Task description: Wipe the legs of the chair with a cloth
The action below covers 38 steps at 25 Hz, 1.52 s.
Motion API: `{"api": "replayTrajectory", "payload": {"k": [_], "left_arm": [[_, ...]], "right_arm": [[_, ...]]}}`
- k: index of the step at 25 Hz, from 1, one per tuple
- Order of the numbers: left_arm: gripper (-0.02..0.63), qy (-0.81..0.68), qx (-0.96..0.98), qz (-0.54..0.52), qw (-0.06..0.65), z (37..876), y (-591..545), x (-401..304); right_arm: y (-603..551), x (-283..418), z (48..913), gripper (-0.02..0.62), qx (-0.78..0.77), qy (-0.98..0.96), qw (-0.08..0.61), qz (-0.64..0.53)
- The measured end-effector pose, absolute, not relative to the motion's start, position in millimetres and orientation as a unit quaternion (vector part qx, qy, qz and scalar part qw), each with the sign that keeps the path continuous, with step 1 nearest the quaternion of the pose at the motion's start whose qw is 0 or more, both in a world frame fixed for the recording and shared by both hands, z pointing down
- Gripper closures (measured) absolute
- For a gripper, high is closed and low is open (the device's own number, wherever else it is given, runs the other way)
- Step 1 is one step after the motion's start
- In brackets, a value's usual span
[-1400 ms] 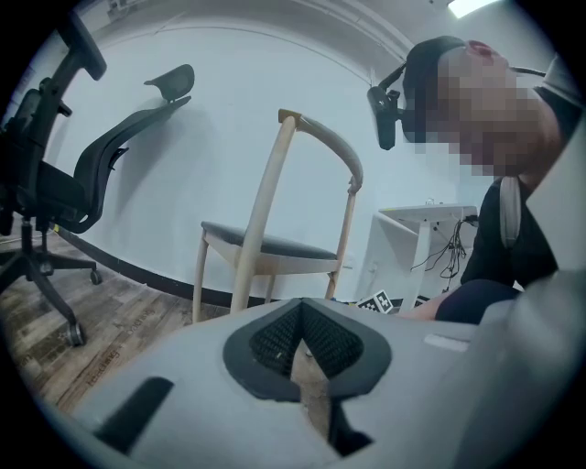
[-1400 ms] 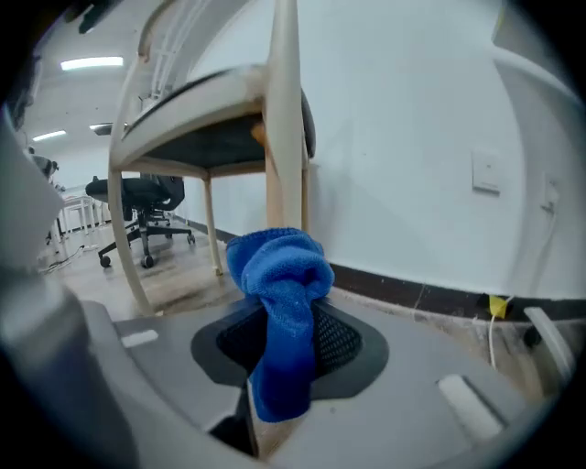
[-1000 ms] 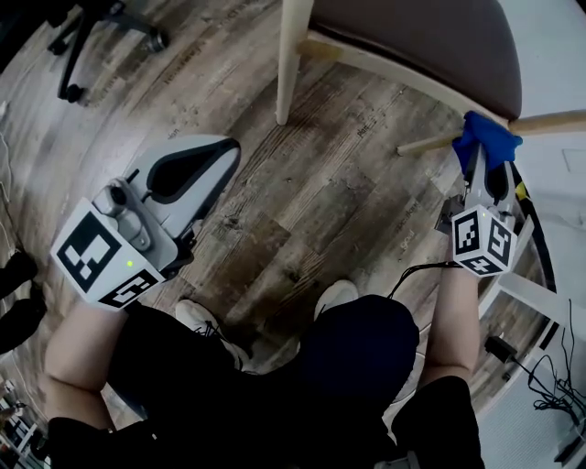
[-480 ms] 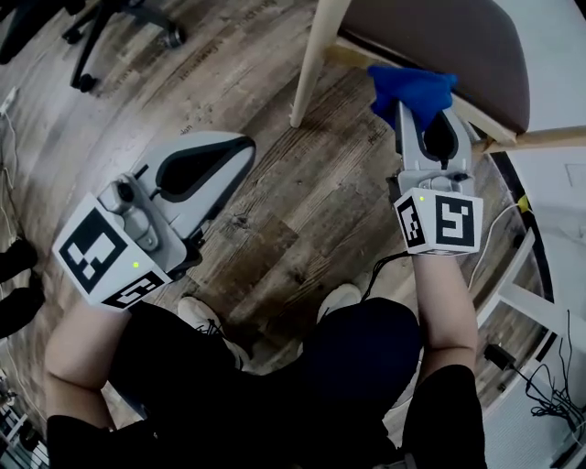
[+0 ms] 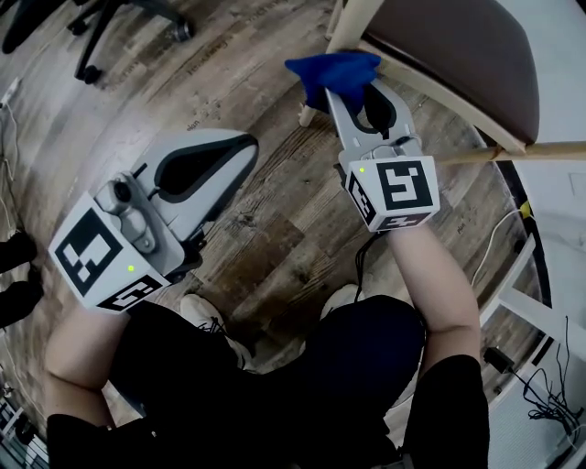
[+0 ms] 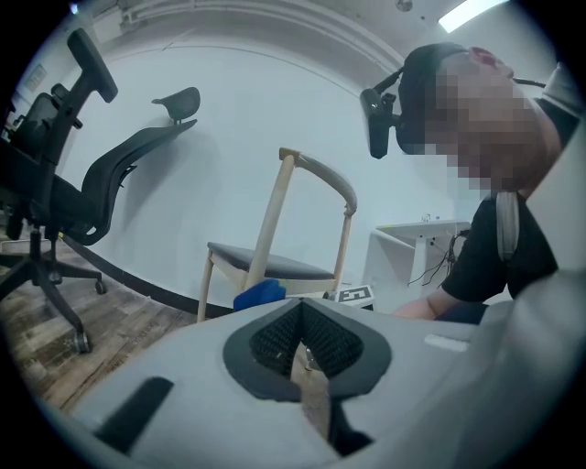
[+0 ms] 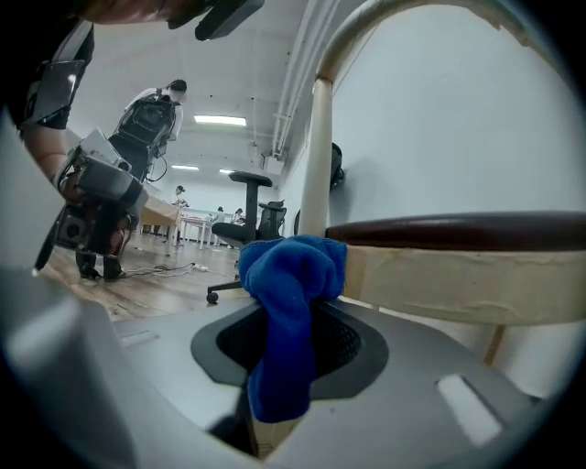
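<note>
A wooden chair with a dark seat stands at the top right of the head view. My right gripper is shut on a blue cloth, and the bunched cloth lies against the lower part of the chair's pale front leg. In the right gripper view the cloth hangs out of the jaws, just before the seat rail and a pale upright. My left gripper is held low at the left, away from the chair, shut with nothing in it. The left gripper view shows the whole chair.
A black office chair base stands on the wood floor at the top left. A second pale chair leg juts out at the right. A white frame and cables sit at the lower right. The person's shoes are below.
My right gripper carried the blue cloth leftward, from the chair's right-hand leg, under the seat, to the front leg. The left gripper has hardly moved.
</note>
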<state>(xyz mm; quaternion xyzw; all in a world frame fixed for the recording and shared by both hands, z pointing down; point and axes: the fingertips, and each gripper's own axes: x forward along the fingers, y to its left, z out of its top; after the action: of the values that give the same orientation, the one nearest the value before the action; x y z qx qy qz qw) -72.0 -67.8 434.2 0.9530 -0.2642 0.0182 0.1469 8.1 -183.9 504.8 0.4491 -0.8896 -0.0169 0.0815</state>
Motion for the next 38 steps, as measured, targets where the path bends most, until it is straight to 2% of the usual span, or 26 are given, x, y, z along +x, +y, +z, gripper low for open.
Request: {"api": "replayTrajectory", "payload": {"k": [11,15,18,25,28,34,38], "left_arm": [[0.600,-0.265,0.949,0.024,0.170,450,-77,-81],[0.601,-0.268,0.946,0.025,0.182,457,-82,-85],[0.600,-0.271,0.943,0.025,0.190,461,-84,-89],[0.600,-0.291,0.934,0.041,0.204,470,-86,-107],[0.600,-0.299,0.929,0.040,0.212,473,-90,-118],[0.600,-0.295,0.932,0.030,0.208,469,-93,-119],[0.600,-0.285,0.937,0.027,0.203,469,-94,-110]], "right_arm": [[-199,17,569,0.472,0.453,-0.887,0.082,0.039],[-199,16,607,0.472,0.444,-0.888,0.104,0.053],[-200,15,651,0.472,0.434,-0.887,0.147,0.057],[-200,16,802,0.474,0.382,-0.859,0.322,0.112],[-198,15,838,0.474,0.376,-0.839,0.369,0.138],[-197,14,840,0.474,0.382,-0.830,0.374,0.158],[-197,15,801,0.476,0.381,-0.852,0.334,0.134]]}}
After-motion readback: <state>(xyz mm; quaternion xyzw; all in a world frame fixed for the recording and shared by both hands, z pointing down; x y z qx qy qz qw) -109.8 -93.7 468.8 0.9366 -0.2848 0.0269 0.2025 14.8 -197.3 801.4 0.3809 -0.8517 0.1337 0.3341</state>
